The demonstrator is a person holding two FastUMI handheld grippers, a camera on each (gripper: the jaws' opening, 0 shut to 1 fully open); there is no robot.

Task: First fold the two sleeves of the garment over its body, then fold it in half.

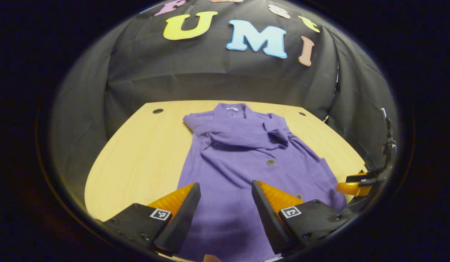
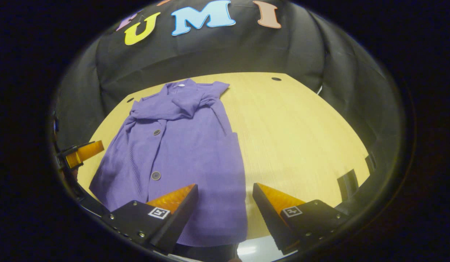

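A purple buttoned garment (image 1: pixel 243 160) lies flat on the wooden table (image 1: pixel 145 153), collar at the far end, hem toward me. Both sleeves (image 1: pixel 243 136) lie folded across its chest. My left gripper (image 1: pixel 225 191) hovers open above the near hem, left of the button row, with nothing between its fingers. In the right gripper view the garment (image 2: pixel 181 145) spreads to the left, and my right gripper (image 2: pixel 225 193) stands open above its near right hem corner. The right gripper (image 1: pixel 352 187) pokes in at the far right of the left gripper view; the left gripper (image 2: pixel 81 153) appears at the left rim of the right gripper view.
Bare tabletop (image 2: pixel 297 134) stretches to the right of the garment, and a narrower strip lies on its left. Small dark holes (image 1: pixel 157 111) mark the table's far corners. Black cloth wall (image 1: pixel 217 76) closes the back and sides.
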